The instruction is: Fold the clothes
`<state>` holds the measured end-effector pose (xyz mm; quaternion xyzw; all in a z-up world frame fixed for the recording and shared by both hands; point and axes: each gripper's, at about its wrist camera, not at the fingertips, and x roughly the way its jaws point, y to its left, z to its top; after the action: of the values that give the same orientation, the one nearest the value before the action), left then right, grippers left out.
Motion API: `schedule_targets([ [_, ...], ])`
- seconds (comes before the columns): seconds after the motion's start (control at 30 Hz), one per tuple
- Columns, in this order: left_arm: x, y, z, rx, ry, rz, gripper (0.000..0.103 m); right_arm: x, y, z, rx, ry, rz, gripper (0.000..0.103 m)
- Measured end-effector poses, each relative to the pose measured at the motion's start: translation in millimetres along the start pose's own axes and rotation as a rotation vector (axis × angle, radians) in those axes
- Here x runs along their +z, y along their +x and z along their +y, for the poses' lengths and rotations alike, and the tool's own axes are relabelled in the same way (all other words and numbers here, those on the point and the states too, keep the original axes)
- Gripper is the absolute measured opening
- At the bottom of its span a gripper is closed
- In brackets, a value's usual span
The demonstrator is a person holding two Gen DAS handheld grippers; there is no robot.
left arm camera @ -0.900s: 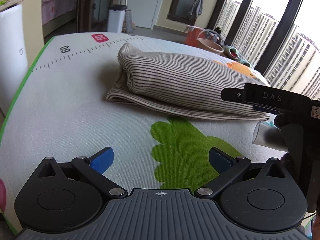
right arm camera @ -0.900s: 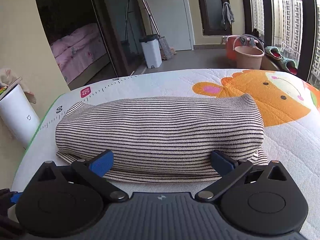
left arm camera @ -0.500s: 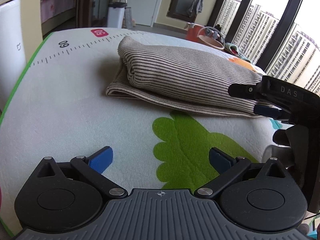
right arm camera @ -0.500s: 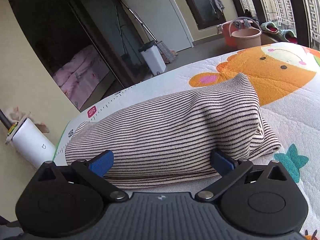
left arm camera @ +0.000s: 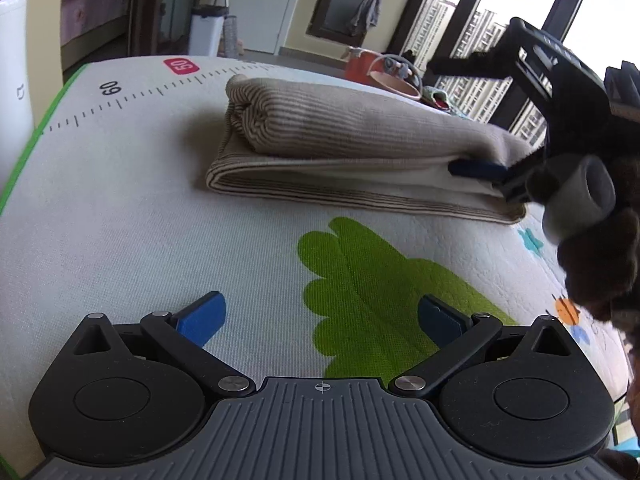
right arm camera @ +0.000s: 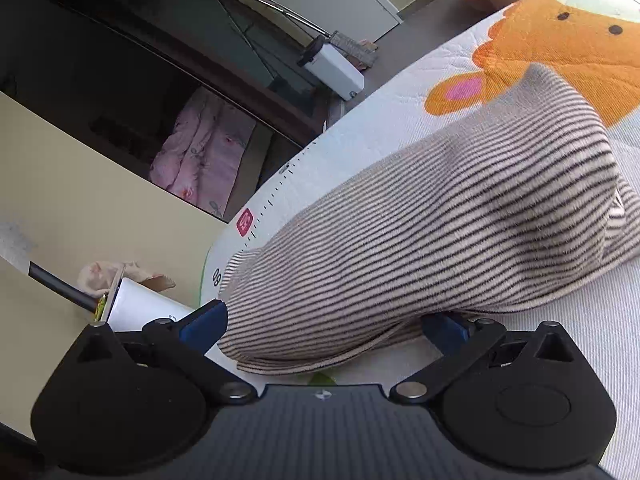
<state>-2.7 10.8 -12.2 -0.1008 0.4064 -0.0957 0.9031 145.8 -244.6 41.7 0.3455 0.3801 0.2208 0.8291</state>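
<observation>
Both claws were spread wide, empty – right claw (right arm camera: 323, 322) straddled the striped garment (right arm camera: 440, 232), ready to clamp; left claw (left arm camera: 322, 314) waited short of it.

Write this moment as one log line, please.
striped garment: folded on mat | left tool: open, empty | right tool: open, at garment edge

A beige knit garment with thin dark stripes (left arm camera: 360, 136) lies folded in layers on the printed play mat (left arm camera: 120, 208), beside its ruler markings.
</observation>
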Motion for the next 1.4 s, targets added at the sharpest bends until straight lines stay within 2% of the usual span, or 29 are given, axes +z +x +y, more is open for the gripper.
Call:
schedule_targets([
  [0.1, -6, 1, -7, 0.033, 0.049, -0.019, 0.103, 26, 1, 21, 0.019, -0.074, -0.107, 0.103],
  [0.17, -6, 2, -10, 0.046, 0.064, -0.017, 0.103, 38, -4, 37, -0.010, -0.215, -0.229, 0.103],
  [0.2, -5, 2, -9, 0.045, 0.058, -0.015, 0.103, 43, -5, 41, -0.026, -0.255, -0.260, 0.103],
  [0.3, 4, 3, -5, 0.008, 0.026, -0.015, 0.103, 49, -3, 28, -0.076, -0.241, -0.233, 0.103],
  [0.4, 21, 4, -2, -0.003, 0.037, -0.064, 0.103, 46, -1, 4, -0.143, -0.212, -0.201, 0.103],
  [0.5, 40, 9, -2, 0.073, 0.078, -0.123, 0.103, 45, -1, -18, -0.207, -0.154, -0.152, 0.103],
  [0.6, 57, 15, -3, 0.102, 0.089, -0.153, 0.103, 44, -6, -43, -0.222, -0.094, -0.081, 0.103],
  [0.67, 73, 27, -1, 0.127, 0.093, -0.158, 0.103, 43, -11, -52, -0.233, -0.095, -0.077, 0.103],
  [0.8, 96, 47, 7, 0.211, 0.120, -0.157, 0.103, 47, -34, -58, -0.268, -0.213, -0.163, 0.103],
  [0.87, 104, 56, 13, 0.227, 0.129, -0.158, 0.103, 50, -37, -55, -0.319, -0.321, -0.196, 0.103],
  [1.0, 113, 76, 19, 0.226, 0.131, -0.146, 0.103, 50, -15, -57, -0.439, -0.527, -0.177, 0.100],
  [1.1, 115, 91, 16, 0.210, 0.144, -0.128, 0.103, 52, 5, -62, -0.405, -0.539, -0.103, 0.069],
  [1.13, 115, 95, 14, 0.209, 0.148, -0.118, 0.103, 51, 11, -63, -0.393, -0.535, -0.082, 0.068],
  [1.2, 112, 104, 10, 0.203, 0.156, -0.089, 0.103, 49, 24, -64, -0.383, -0.523, -0.049, 0.069],
  [1.27, 109, 111, 8, 0.193, 0.167, -0.071, 0.103, 45, 32, -65, -0.380, -0.529, -0.039, 0.077],
  [1.3, 107, 111, 8, 0.193, 0.164, -0.081, 0.103, 40, 35, -64, -0.380, -0.550, -0.042, 0.081],
  [1.33, 106, 111, 8, 0.192, 0.161, -0.092, 0.102, 37, 36, -63, -0.383, -0.563, -0.037, 0.080],
  [1.37, 105, 109, 8, 0.196, 0.150, -0.105, 0.098, 36, 37, -61, -0.385, -0.569, -0.035, 0.079],
  [1.4, 104, 107, 9, 0.200, 0.140, -0.118, 0.082, 34, 37, -59, -0.385, -0.574, -0.034, 0.072],
])
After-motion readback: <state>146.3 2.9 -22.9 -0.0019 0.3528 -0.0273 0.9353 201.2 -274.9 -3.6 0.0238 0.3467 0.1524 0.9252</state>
